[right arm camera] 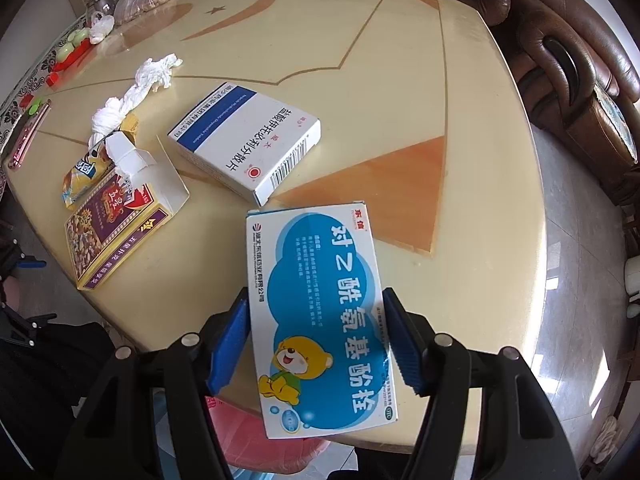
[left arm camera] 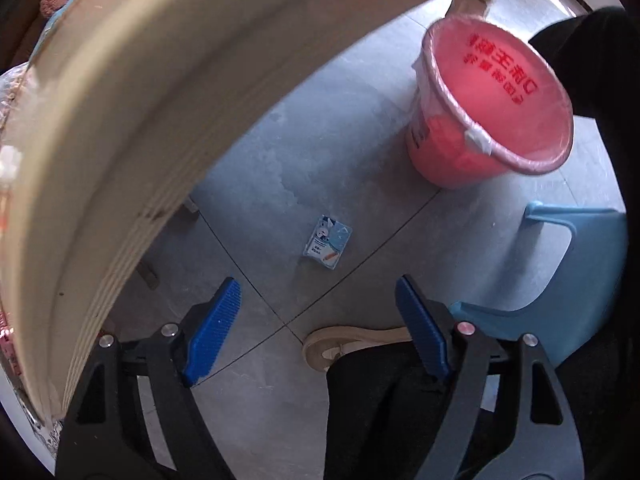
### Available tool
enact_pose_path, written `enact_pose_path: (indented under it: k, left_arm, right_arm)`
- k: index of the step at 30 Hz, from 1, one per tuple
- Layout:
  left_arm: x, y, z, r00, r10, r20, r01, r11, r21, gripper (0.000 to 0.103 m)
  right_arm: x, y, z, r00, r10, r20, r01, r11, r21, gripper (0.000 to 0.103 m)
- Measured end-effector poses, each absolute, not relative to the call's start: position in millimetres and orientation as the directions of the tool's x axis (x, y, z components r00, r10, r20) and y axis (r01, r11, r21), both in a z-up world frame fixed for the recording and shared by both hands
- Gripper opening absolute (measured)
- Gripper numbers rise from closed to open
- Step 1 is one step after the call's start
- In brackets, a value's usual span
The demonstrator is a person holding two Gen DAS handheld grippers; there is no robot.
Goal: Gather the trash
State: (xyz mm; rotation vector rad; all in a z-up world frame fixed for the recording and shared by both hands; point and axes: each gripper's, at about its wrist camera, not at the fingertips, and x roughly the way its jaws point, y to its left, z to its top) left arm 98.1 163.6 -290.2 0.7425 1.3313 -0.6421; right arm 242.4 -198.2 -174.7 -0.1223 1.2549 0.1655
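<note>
The right tool (right arm camera: 316,336) is clamped on the long edges of a blue-and-white medicine box (right arm camera: 320,320), held above the near edge of the table (right arm camera: 400,80). The left tool (left arm camera: 318,328) stands with its pads apart and empty, pointing down at the floor (left arm camera: 320,140), where a small blue packet (left arm camera: 328,247) lies apart from the pink bin (left arm camera: 492,108).

Procedure, as judged from this position:
1. Keep the grip square on the box; carry it over the bin's lined rim before releasing.
2. Lower the left tool around the floor packet, pads straddling it, then close.

Legible markings: the held box reads 对乙酰氨基酚栓, with a cartoon bear. A white box with a blue band (right arm camera: 246,144) on the table carries Chinese print too distorted to read reliably. The bin bears red characters, mirrored through the liner.
</note>
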Motion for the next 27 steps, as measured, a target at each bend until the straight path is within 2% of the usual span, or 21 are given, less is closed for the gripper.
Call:
enact_pose_path:
  k: [5, 9, 13, 21, 27]
  left_arm:
    - [100.8, 164.1, -374.9, 0.093, 0.016, -0.996, 0.837, 0.540, 0.087, 0.078]
    - [124.6, 162.5, -448.0, 0.057, 0.049, -0.997, 0.834, 0.546, 0.074, 0.078]
    - [149.1, 161.6, -499.2, -0.011, 0.030, -0.999, 0.823, 0.568, 0.007, 0.078]
    - [149.0, 157.4, -554.1, -0.104, 0.047, -0.993, 0.857, 0.512, -0.065, 0.078]
    - [140.2, 150.9, -583.3, -0.100, 0.094, -0.991, 0.890, 0.454, -0.046, 0.078]
  right_arm:
    - [244.9, -196.6, -174.4, 0.296, 0.054, -0.954, -0.189, 0.982, -0.003, 0.062]
    - [246.2, -197.5, -174.7, 0.290, 0.055, -0.956, -0.192, 0.981, -0.002, 0.062]
    - [248.6, -197.3, -173.6, 0.275, 0.055, -0.960, -0.197, 0.980, -0.001, 0.063]
    - [254.7, -195.9, -174.6, 0.258, 0.053, -0.965, -0.211, 0.978, -0.002, 0.063]
    - [252.6, -197.0, -175.6, 0.262, 0.054, -0.963, -0.201, 0.980, 0.001, 0.064]
